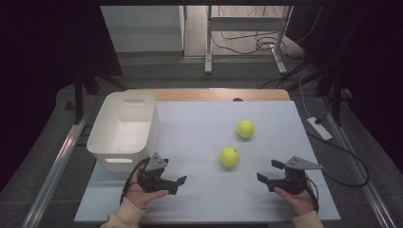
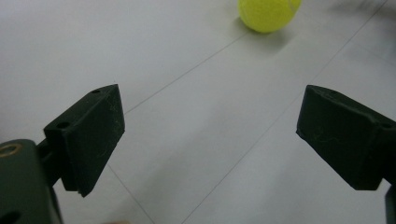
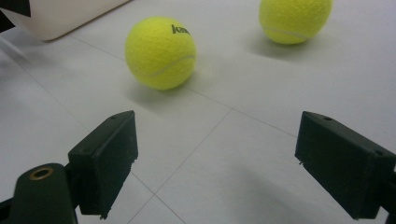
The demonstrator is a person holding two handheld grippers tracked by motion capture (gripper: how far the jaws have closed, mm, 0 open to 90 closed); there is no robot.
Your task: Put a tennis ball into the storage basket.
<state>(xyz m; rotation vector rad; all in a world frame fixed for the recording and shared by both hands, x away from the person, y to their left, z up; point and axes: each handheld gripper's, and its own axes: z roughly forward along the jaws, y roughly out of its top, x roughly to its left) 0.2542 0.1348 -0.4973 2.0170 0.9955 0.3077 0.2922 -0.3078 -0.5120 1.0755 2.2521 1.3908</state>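
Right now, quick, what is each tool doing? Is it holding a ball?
Left tool: open, holding nothing; a tennis ball lies ahead of it.
Right tool: open, holding nothing.

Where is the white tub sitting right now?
In the high view the white tub stands at the table's left edge, just beyond the left tongs, with both tennis balls off to its right.

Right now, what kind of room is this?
Probably a lab set up for recording: a table under a white sheet, dark curtains at the sides, cables on the floor, and two balls beside a bin.
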